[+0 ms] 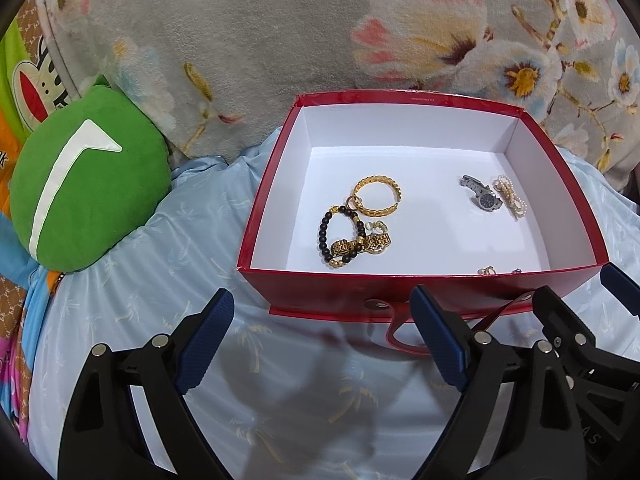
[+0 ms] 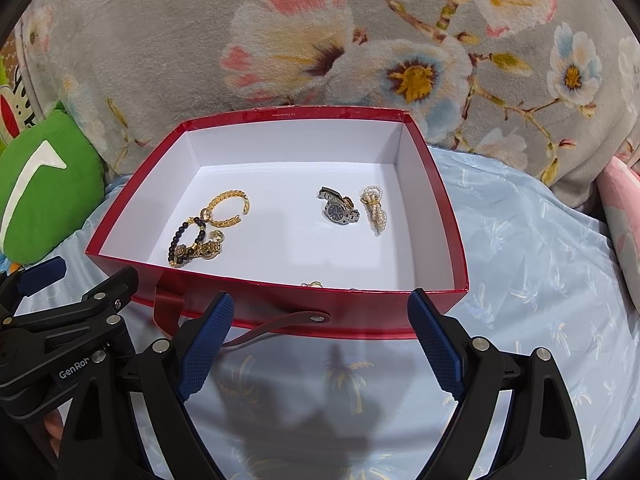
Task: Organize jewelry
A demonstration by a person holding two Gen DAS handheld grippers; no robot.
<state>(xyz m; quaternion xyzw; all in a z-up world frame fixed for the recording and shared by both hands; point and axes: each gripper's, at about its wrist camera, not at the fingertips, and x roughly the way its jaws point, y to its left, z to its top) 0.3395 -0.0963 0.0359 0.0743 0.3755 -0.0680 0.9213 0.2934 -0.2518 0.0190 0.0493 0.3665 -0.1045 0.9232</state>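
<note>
A red box [image 1: 408, 98] [image 2: 280, 112] with a white inside stands open on the bed. On its floor to the left lie a gold chain bracelet [image 1: 376, 196] [image 2: 228, 208], a black bead bracelet [image 1: 326, 236] [image 2: 178, 238] and a gold watch [image 1: 360, 245] [image 2: 200, 250]. At the right lie a silver watch [image 1: 482, 196] [image 2: 338, 208] and a pearl piece [image 1: 510, 196] [image 2: 374, 208]. Small pieces [image 1: 488, 270] peek over the near wall. My left gripper [image 1: 322, 300] [image 2: 92, 272] and right gripper [image 2: 321, 302] [image 1: 584, 288] hover side by side before the near wall, both open and empty.
A green cushion [image 1: 88, 184] lies left of the box. A grey floral blanket [image 1: 240, 40] rises behind it. Light blue sheet [image 1: 160, 260] covers the bed around the box. A red strap with a snap [image 2: 280, 322] hangs off the near wall. A pink cushion [image 2: 624, 220] sits far right.
</note>
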